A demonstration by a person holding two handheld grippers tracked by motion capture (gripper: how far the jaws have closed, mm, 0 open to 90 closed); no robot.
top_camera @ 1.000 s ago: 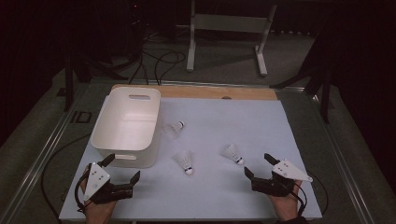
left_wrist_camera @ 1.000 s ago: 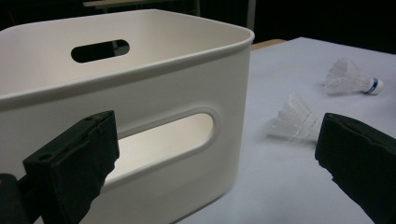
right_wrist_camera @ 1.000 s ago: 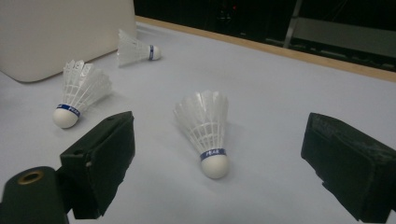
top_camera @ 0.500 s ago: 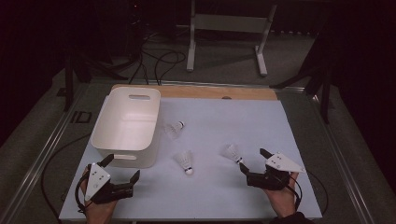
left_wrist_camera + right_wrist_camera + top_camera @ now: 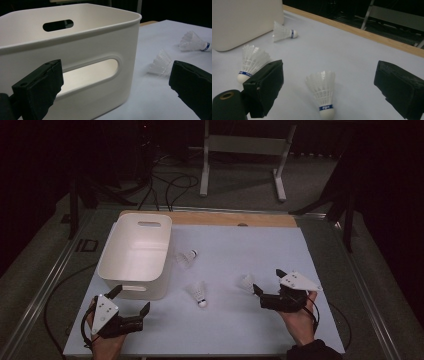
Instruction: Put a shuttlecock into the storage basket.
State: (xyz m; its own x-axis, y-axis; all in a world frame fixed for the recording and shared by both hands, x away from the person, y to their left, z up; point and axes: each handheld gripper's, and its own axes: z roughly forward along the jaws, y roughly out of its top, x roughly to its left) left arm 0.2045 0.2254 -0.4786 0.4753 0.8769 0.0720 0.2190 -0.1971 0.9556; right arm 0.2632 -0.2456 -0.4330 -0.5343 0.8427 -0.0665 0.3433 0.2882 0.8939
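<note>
Nearest shuttlecock (image 5: pixel 322 93) lies on the table (image 5: pixel 235 245) straight ahead of the right gripper (image 5: pixel 270 290), between its two jaws in the right gripper view, cork end toward the gripper, skirt pointing away. Jaws are spread wide with nothing in them; they bracket the shuttlecock without touching it, which looks like a line-up for a pinch on the cork or lower skirt. In the high view the same shuttlecock (image 5: pixel 246 283) sits just off the jaw tips. A second shuttlecock (image 5: pixel 252 62) lies past the gripper's left jaw, partly hidden behind it, cork down toward the camera; a third shuttlecock (image 5: pixel 283 33) is farther out ahead-left, on its side, close to the white bin (image 5: pixel 244 20). Bin is open-topped with handle slots, so likely the drop target: the work reads as collecting shuttlecocks into it, and none is visible inside yet. Left gripper (image 5: pixel 131 310) is also spread and empty, parked low on the table with the bin wall (image 5: pixel 82 57) right in front of it, probably waiting or ready to steady the bin. Risk: skirt is light and could skid or crush if the jaws close off-centre.
</note>
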